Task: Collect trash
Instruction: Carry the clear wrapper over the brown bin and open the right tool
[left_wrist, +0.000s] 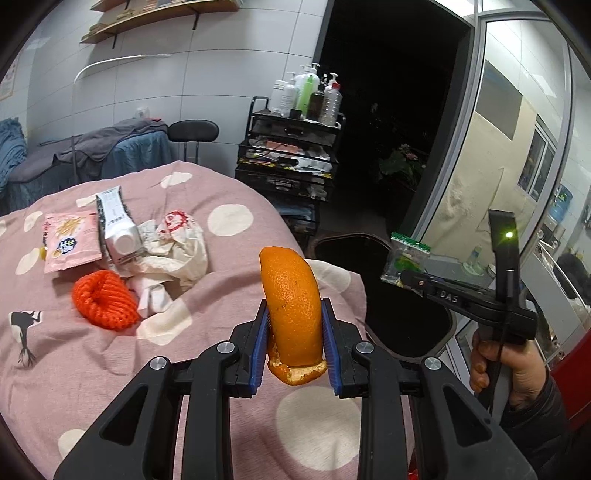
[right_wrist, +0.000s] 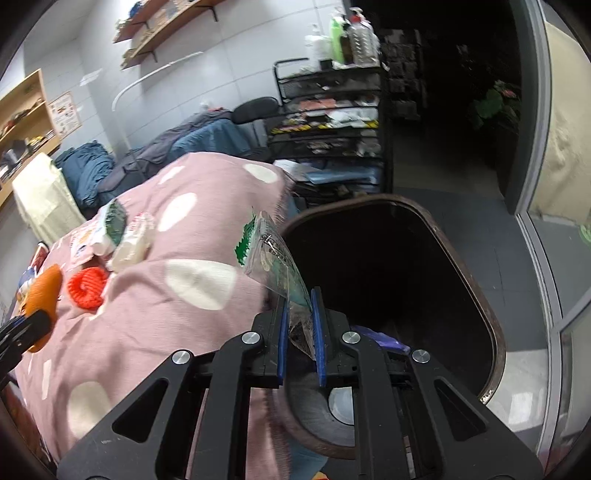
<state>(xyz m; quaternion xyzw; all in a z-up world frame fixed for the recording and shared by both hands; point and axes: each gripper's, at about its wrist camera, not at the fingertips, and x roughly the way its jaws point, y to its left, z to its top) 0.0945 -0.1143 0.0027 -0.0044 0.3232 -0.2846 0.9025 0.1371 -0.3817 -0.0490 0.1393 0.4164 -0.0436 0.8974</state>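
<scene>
My left gripper (left_wrist: 294, 308) is shut on a curved piece of orange peel (left_wrist: 291, 295), held over the right edge of the pink spotted bed cover (left_wrist: 110, 350). The peel (right_wrist: 44, 295) also shows at the far left of the right wrist view. My right gripper (right_wrist: 299, 295) is shut on a clear plastic wrapper with a green top strip (right_wrist: 269, 254), above the near rim of the dark trash bin (right_wrist: 495, 332). In the left wrist view that wrapper (left_wrist: 404, 258) hangs over the bin (left_wrist: 369, 243), with the right gripper (left_wrist: 408, 276) held by a hand.
On the cover lie a red net sleeve (left_wrist: 101, 299), a pink snack bag (left_wrist: 70, 236), a white carton (left_wrist: 118, 225) and crumpled paper wrappers (left_wrist: 173, 247). A black trolley with bottles (left_wrist: 291, 155) stands behind the bin. A glass door (left_wrist: 517, 147) is to the right.
</scene>
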